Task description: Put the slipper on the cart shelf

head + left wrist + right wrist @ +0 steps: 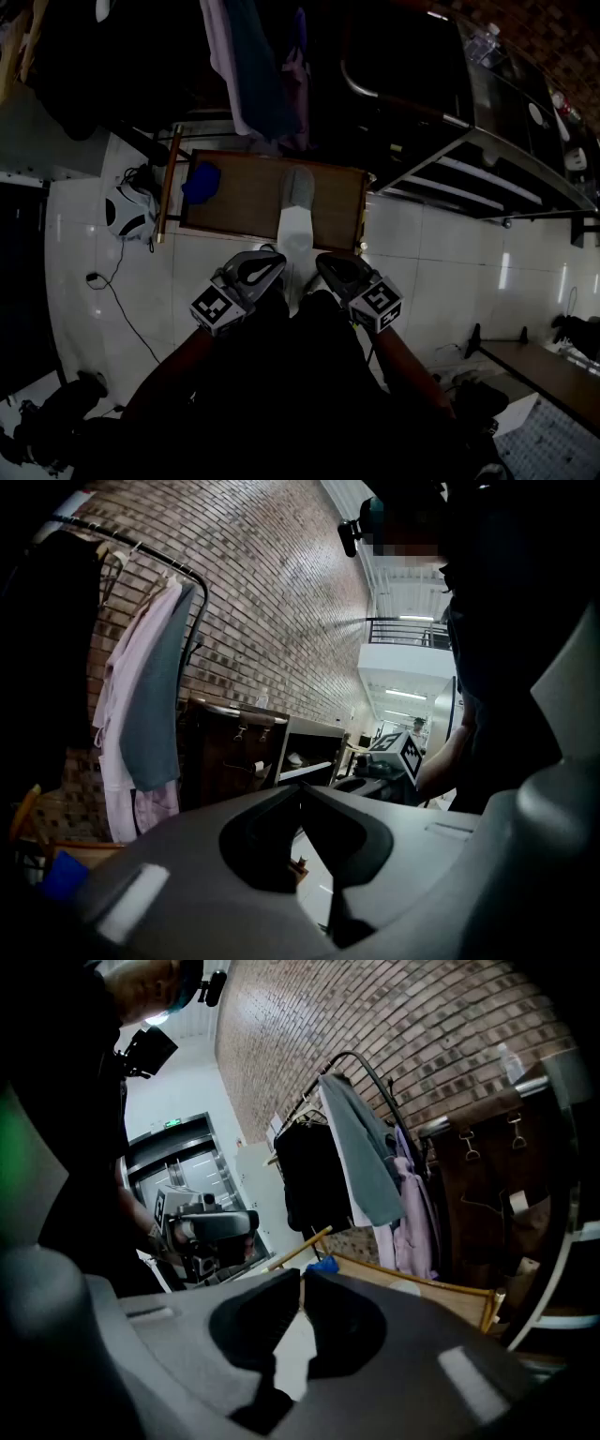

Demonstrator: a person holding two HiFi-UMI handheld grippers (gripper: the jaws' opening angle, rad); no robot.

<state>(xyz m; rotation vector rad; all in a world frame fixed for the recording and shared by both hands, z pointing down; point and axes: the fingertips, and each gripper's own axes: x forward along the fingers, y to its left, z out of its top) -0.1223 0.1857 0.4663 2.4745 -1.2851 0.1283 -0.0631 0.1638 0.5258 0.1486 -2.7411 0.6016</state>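
Note:
A grey and white slipper lies on the low wooden cart shelf, its white end reaching over the shelf's near edge. Both grippers hover close to my body, just short of that edge. My left gripper is shut with nothing in it, down and left of the slipper. My right gripper is also shut and empty, down and right of it. The left gripper view has its jaws closed tip to tip. In the right gripper view the tips meet in front of the cart's wooden frame.
A blue object sits at the shelf's left end. Clothes hang on a rack behind the cart. A dark cabinet stands at the right. A black and white item and a cable lie on the tiled floor at left.

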